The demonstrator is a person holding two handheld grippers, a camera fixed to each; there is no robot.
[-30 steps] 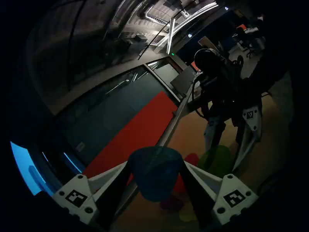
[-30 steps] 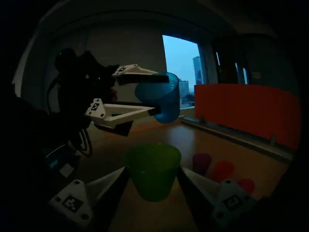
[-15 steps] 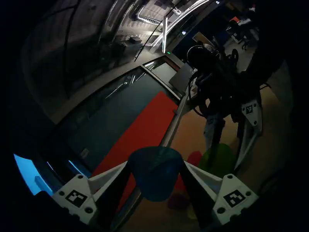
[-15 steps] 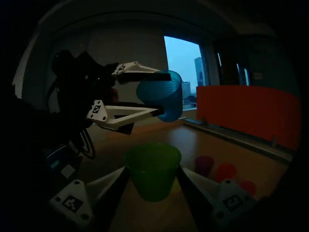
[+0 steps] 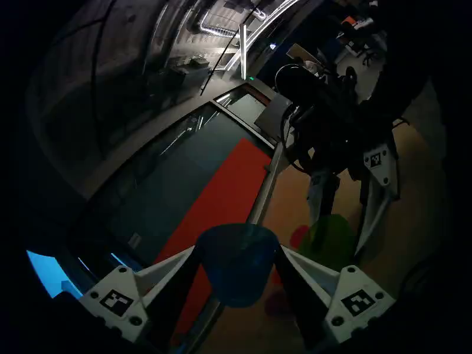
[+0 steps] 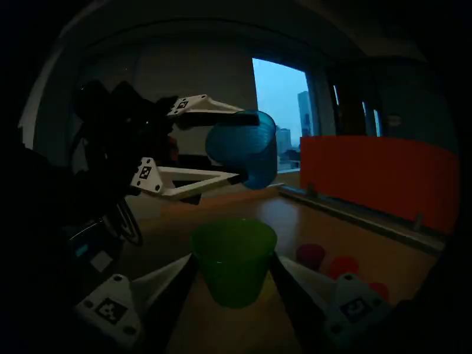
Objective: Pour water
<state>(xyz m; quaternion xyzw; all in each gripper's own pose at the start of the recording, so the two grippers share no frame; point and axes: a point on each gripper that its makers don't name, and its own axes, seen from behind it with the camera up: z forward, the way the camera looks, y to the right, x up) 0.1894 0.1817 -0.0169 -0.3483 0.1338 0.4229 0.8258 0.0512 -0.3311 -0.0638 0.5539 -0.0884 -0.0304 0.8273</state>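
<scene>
In the left gripper view a blue cup (image 5: 237, 271) sits between the two fingers of my left gripper (image 5: 237, 266), which is shut on it. From the right gripper view the same blue cup (image 6: 242, 148) hangs tilted on its side in the left gripper (image 6: 251, 146), above and behind a green cup (image 6: 234, 259). The right gripper (image 6: 234, 262) is shut on that green cup, upright over the wooden table (image 6: 330, 227). Farther off, the left gripper view shows the right gripper (image 5: 337, 245) holding the green cup (image 5: 333, 239). The light is too dim to show any water.
Small red and purple cups (image 6: 310, 255) (image 6: 343, 266) stand on the table to the right of the green cup. An orange panel (image 6: 377, 177) runs along the table's far edge, with windows (image 6: 277, 100) behind. A person's dark arm (image 6: 100, 141) holds the left gripper.
The left gripper has rolled a little further with the blue cup. The right gripper holds the green cup almost still; the small cups sit slightly lower in its view.
</scene>
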